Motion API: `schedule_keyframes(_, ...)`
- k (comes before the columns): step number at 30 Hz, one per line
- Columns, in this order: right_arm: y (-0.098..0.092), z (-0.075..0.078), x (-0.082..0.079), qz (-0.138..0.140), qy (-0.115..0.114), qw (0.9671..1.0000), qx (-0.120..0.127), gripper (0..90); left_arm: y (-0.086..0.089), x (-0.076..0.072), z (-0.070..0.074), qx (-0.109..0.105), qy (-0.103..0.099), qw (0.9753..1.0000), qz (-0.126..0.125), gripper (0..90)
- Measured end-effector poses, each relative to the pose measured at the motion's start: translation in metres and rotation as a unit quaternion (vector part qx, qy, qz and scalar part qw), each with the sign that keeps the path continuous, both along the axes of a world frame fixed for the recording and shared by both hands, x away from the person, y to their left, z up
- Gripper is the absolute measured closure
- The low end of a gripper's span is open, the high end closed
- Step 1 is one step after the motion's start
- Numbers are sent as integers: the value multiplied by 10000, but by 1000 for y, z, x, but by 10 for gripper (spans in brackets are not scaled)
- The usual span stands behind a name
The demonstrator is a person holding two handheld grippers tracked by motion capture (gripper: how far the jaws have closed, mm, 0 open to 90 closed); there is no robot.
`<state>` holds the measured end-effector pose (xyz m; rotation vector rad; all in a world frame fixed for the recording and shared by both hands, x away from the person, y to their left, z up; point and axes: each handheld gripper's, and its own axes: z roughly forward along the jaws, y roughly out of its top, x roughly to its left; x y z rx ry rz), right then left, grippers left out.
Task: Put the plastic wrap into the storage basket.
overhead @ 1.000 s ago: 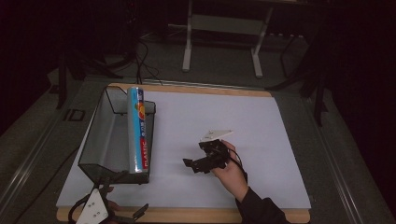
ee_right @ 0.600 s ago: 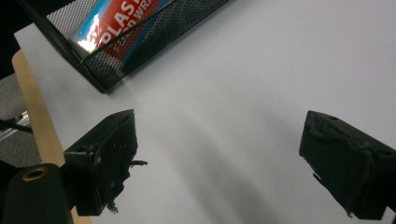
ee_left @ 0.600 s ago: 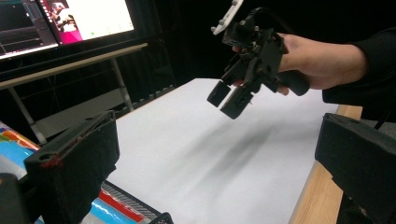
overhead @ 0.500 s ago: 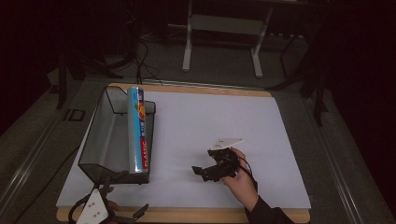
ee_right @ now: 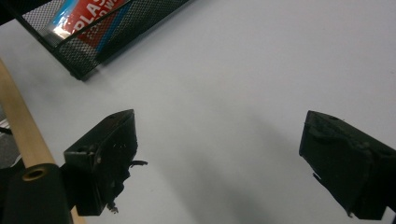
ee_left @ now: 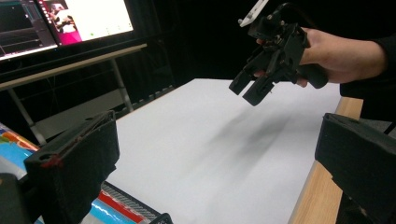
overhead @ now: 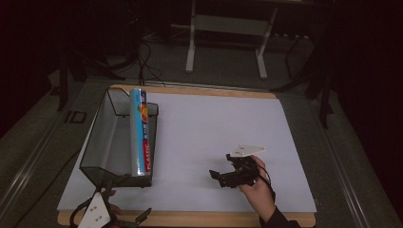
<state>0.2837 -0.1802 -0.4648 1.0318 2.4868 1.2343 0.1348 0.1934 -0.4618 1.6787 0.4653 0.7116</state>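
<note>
A black mesh basket (overhead: 102,142) stands at the left of the white sheet (overhead: 214,118). A long blue and red box of plastic wrap (overhead: 140,133) lies along the basket's right rim. A hand holds my right gripper (overhead: 219,176) low over the sheet's front right, pointing left toward the basket. Its jaws are wide apart in the right gripper view (ee_right: 224,158), with nothing between them; the basket (ee_right: 121,32) and the box (ee_right: 86,16) lie ahead. My left gripper (overhead: 135,219) sits at the front left edge. It is open (ee_left: 215,168) and empty, and faces the right gripper (ee_left: 254,86).
The table's wooden front edge (overhead: 199,219) runs just below the sheet. A white metal stand (overhead: 223,42) and cables lie on the dark floor beyond the table. A lit monitor (ee_left: 70,21) stands at the back in the left gripper view.
My right gripper has drifted to the right and toward the table's front edge, away from the basket. The left gripper, the basket and the box have stayed put.
</note>
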Motion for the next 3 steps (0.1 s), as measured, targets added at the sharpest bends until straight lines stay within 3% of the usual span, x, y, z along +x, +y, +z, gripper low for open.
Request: schedule_keyframes(3, 1, -2, 2, 12, 9, 10000, -11, 112, 0, 0, 0, -4, 0, 10000, 8, 6)
